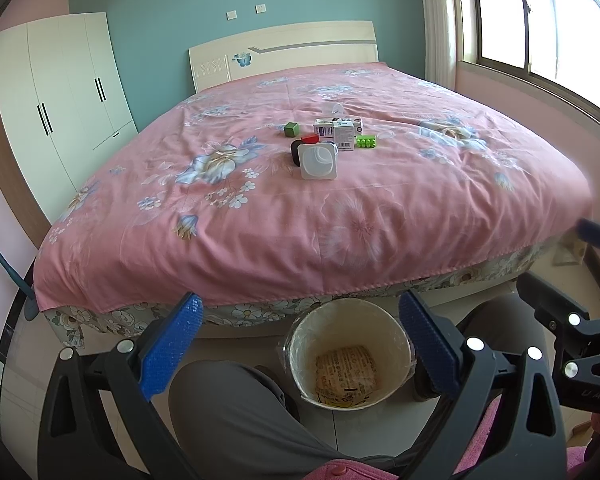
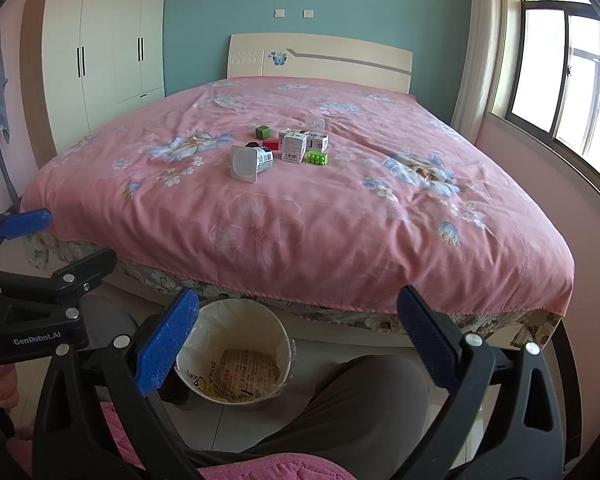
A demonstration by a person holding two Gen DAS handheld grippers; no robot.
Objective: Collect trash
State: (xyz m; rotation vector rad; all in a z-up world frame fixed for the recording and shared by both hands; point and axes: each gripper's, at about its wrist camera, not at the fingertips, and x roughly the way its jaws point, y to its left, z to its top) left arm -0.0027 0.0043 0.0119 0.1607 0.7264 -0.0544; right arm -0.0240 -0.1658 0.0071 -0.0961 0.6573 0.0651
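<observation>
Evidently poised to start, both grippers, left (image 1: pixel 300 344) and right (image 2: pixel 298 340), hang spread and empty over the bin (image 1: pixel 350 354), litter (image 1: pixel 318 162) at twelve o'clock on the bed (image 1: pixel 260 232).

The print on the small white boxes (image 2: pixel 294 146) beside the yogurt cup (image 2: pixel 249 163) is too small to read. A black thing (image 1: pixel 296 152) is mostly hidden behind that cup. In the trash bin (image 1: pixel 350 354), the wrapper's (image 1: pixel 348 372) lettering is blurred. The bed's (image 1: pixel 300 216) foot corner beyond the cup's far side leaves the frame.
</observation>
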